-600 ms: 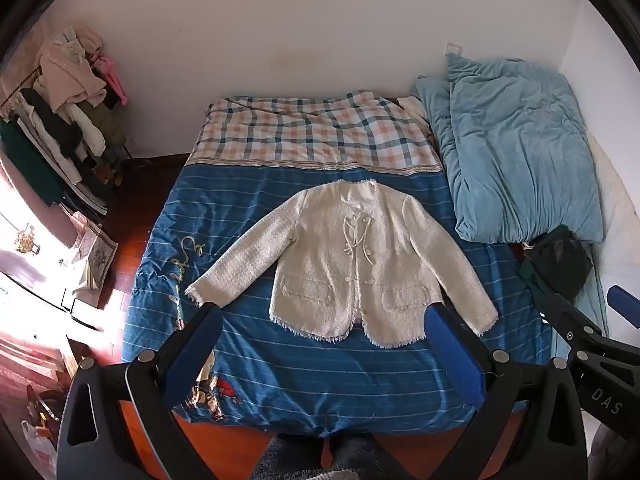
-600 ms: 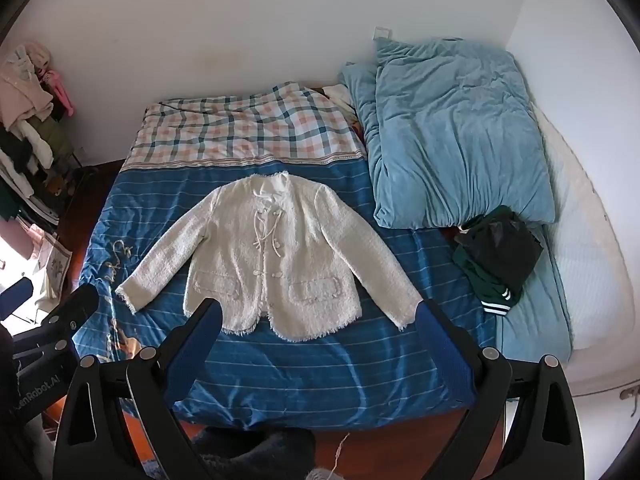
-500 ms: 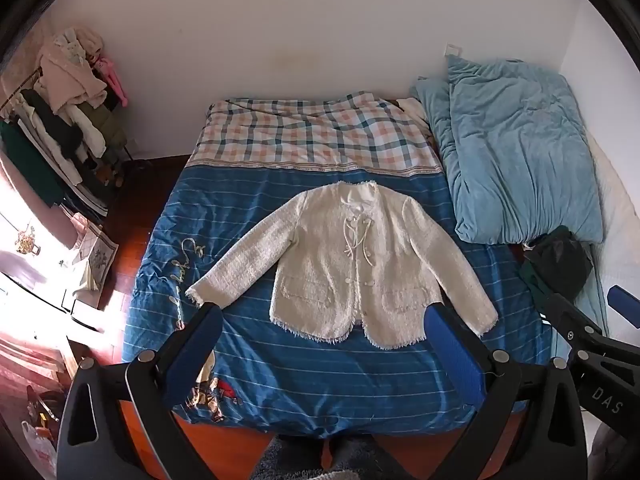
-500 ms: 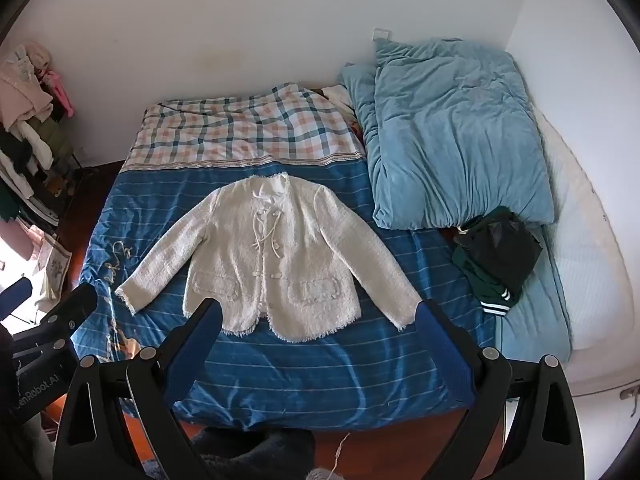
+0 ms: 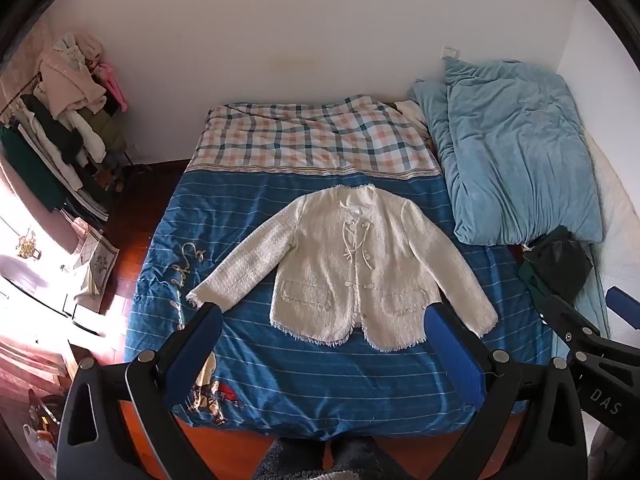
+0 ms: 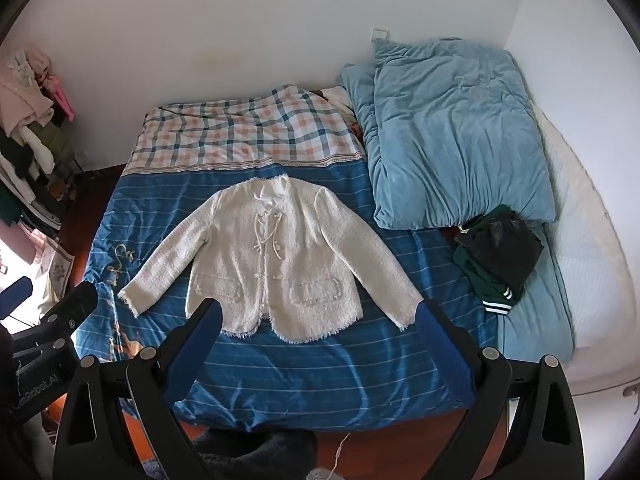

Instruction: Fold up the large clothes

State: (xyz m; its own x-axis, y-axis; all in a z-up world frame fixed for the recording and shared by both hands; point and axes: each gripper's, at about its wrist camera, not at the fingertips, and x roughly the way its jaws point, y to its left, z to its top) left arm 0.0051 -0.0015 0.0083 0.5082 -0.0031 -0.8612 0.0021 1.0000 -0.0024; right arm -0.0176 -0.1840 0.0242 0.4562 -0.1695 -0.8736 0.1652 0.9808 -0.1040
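A cream tweed jacket (image 5: pixel 352 264) lies flat and face up on the blue striped bedspread (image 5: pixel 304 364), sleeves spread out to both sides; it also shows in the right wrist view (image 6: pixel 276 256). My left gripper (image 5: pixel 322 320) is open and empty, held above the bed's near edge, short of the jacket's hem. My right gripper (image 6: pixel 318 318) is open and empty at about the same height, also short of the hem. Each gripper shows at the edge of the other's view.
A light blue duvet (image 5: pixel 516 160) is bunched at the bed's right side, with a dark green garment (image 5: pixel 556 264) below it. A plaid cover (image 5: pixel 312 140) lies at the far end. A loaded clothes rack (image 5: pixel 60 128) stands at the left.
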